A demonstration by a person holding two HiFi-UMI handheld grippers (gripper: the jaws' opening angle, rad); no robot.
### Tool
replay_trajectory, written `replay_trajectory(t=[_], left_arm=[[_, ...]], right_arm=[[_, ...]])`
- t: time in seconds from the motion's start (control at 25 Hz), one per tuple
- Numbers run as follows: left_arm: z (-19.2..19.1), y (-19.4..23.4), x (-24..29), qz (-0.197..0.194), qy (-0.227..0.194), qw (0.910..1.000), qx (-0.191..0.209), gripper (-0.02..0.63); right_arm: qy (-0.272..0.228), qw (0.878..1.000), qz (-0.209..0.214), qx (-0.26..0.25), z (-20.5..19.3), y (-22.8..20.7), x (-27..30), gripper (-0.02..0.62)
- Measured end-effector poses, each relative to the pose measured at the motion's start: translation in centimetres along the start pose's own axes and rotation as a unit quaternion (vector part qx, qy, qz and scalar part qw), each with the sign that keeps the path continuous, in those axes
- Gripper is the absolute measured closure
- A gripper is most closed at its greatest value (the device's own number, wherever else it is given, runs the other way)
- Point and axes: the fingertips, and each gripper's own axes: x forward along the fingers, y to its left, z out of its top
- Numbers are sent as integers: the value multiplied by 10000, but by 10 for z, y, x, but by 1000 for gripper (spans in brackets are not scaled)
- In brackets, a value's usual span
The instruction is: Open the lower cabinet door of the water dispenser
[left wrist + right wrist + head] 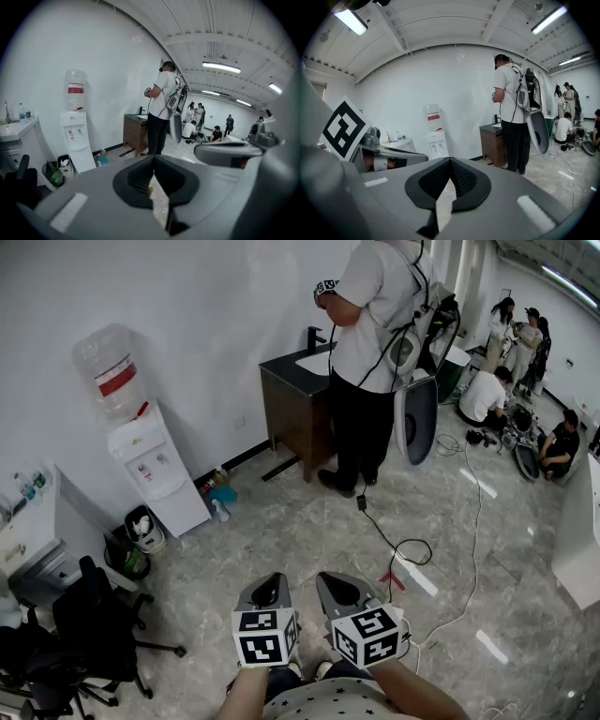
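The left gripper [271,589] and right gripper [339,589] are hanging clenched and empty, while the tall white plastic water dispenser [157,465] is standing well apart at far left, its lower cabinet door [180,509] lying nearer the left gripper.

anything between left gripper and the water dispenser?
Head view: only bare tiled floor between the left gripper and the water dispenser. A small bin and an office chair sit off to the side.

White water dispenser [155,470] against wall, bottle on top, lower cabinet door [184,512] closed. Left gripper [271,579] and right gripper [334,579] side by side over floor, well apart from it.
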Motion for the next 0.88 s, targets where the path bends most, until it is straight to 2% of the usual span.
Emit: replay_trajectory(t=[0.24,0.44,0.64,0.88], left_arm=[[-8,-1,-6,256,-41,9995,-171,601],[-23,22,-17,762,-25,9961,-445,600],[-31,63,-25,1209,10,9896,-777,600],[-30,139,-15,1591,-26,9812,-1095,600]], right_arm=[[81,9996,239,-123,-6,2,-5,601],[225,9964,780,-257,-13,23,9,601],[471,9906,1233,-367,-18,48,42,601],[684,9834,1597,-526,-18,82,110,601]])
